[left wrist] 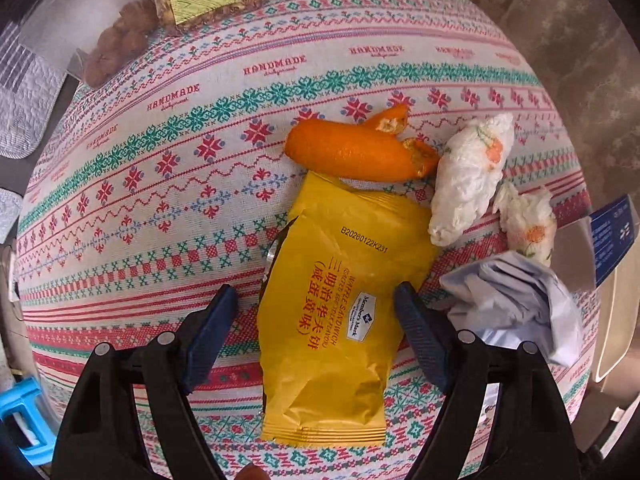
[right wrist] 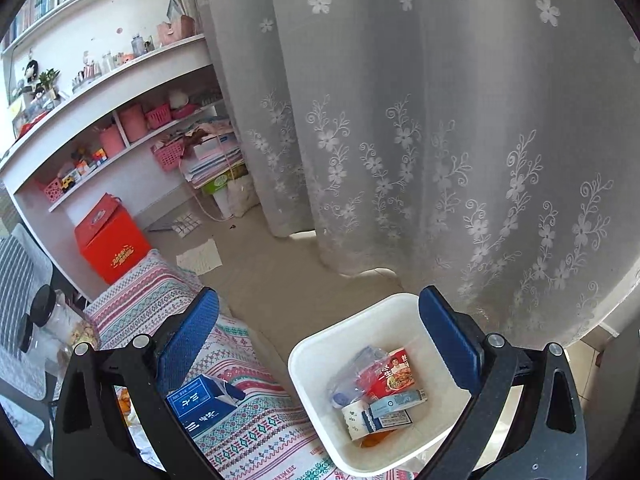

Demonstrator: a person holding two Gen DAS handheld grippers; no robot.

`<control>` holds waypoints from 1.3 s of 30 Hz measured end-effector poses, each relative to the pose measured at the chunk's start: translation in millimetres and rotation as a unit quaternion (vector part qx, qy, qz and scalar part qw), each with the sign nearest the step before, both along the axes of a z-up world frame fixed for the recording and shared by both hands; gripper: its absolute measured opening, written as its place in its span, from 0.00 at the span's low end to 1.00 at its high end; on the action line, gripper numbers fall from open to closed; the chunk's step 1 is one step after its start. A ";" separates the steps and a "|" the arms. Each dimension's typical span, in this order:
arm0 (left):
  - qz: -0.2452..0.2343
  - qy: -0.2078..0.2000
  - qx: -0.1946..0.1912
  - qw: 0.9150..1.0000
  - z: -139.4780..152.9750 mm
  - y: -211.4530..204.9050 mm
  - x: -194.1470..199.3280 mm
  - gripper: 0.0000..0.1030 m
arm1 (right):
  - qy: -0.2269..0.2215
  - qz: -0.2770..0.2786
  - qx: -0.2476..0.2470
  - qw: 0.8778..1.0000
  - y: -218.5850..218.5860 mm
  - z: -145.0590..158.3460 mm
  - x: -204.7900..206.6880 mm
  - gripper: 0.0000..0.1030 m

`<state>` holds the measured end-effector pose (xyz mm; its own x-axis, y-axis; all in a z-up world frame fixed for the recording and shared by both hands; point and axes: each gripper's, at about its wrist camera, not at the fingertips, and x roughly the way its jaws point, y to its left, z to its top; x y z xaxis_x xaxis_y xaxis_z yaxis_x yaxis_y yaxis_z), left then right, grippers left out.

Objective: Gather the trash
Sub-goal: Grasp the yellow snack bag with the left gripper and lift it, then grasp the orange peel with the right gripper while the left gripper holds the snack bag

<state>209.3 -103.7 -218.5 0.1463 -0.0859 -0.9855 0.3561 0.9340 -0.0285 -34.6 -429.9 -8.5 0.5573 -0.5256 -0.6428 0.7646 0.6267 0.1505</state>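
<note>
- Yellow foil snack wrapper (left wrist: 332, 320) lies flat on the patterned tablecloth (left wrist: 140, 208), directly under the left gripper (left wrist: 316, 300), which points down with its jaws spread wide, one blue pad on either side of the wrapper and neither pressing it.
- Orange peel (left wrist: 356, 152) touches the wrapper's far end.
- Two crumpled tissues (left wrist: 468, 180) lie just beside the peel, and a crumpled white paper (left wrist: 516, 300) sits by the left gripper's finger.
- Right gripper (right wrist: 320, 340) hangs wide and empty over the white trash bin (right wrist: 308, 360), which already holds packets and wrappers.
- Blue carton (right wrist: 204, 400) lies on the tablecloth beside the bin.
</note>
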 end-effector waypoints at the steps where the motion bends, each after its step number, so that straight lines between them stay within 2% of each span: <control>1: 0.001 -0.007 -0.006 1.000 1.4 4.2 -2.7 0.69 | 0.002 0.004 0.001 1.000 1.6 -1.2 2.1 0.93; 3: -0.003 -0.021 -0.015 1.000 7.0 13.2 -10.4 0.44 | 0.009 0.013 0.002 1.000 4.9 -4.3 6.7 0.93; 4: -0.001 -0.019 -0.023 1.000 10.7 22.1 -15.0 0.20 | 0.013 0.018 0.000 1.000 8.0 -5.5 9.5 0.93; 5: 0.006 -0.014 -0.028 0.999 12.5 30.6 -18.9 0.12 | 0.017 0.023 -0.002 1.000 10.1 -6.8 11.3 0.93; 9: 0.044 -0.032 -0.015 0.998 21.4 75.4 -45.3 0.08 | 0.025 0.049 0.000 0.999 21.7 -9.8 19.3 0.93; 12: 0.108 -0.055 -0.042 0.992 46.7 122.4 -66.3 0.06 | 0.022 0.077 0.010 0.997 32.4 -11.2 26.2 0.93; 14: 0.157 -0.076 -0.069 0.982 74.9 152.9 -81.7 0.06 | 0.026 0.111 0.003 0.994 46.9 -11.4 34.6 0.93; 16: 0.198 -0.107 -0.105 0.969 111.8 176.6 -101.0 0.06 | 0.030 0.148 -0.007 0.989 65.7 -13.0 43.6 0.93; 19: 0.229 -0.172 -0.166 0.943 167.6 200.2 -127.2 0.06 | 0.035 0.228 0.001 0.973 98.2 -15.2 62.6 0.93; 21: 0.236 -0.210 -0.201 0.927 190.9 208.8 -144.6 0.06 | 0.045 0.290 0.020 0.956 121.6 -17.9 80.1 0.93; 23: 0.238 -0.225 -0.225 0.918 197.1 221.9 -149.7 0.06 | 0.062 0.357 0.036 0.931 148.0 -21.3 102.2 0.93; 27: 0.253 -0.203 -0.228 0.918 185.4 232.0 -136.4 0.06 | 0.130 0.473 0.005 0.871 212.9 -32.6 153.7 0.93; 31: 0.267 -0.205 -0.229 0.913 188.4 245.2 -133.1 0.06 | 0.212 0.532 -0.021 0.820 265.6 -65.1 198.6 0.90; 34: 0.268 -0.216 -0.222 0.912 190.9 251.0 -134.0 0.06 | 0.277 0.553 -0.055 0.784 294.9 -103.2 223.4 0.82; 36: 0.268 -0.212 -0.222 0.913 188.0 254.3 -131.9 0.06 | 0.317 0.564 -0.061 0.760 306.7 -129.3 233.9 0.71; 39: 0.267 -0.204 -0.219 0.916 183.4 259.0 -129.5 0.06 | 0.357 0.572 -0.074 0.735 316.9 -158.1 241.5 0.61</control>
<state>79.8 155.3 -35.1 0.6312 -0.2693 -0.7274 -0.0838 0.9086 -0.4092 207.0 -113.0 -166.6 0.2382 -0.0695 -0.9687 -0.4237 0.8901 -0.1681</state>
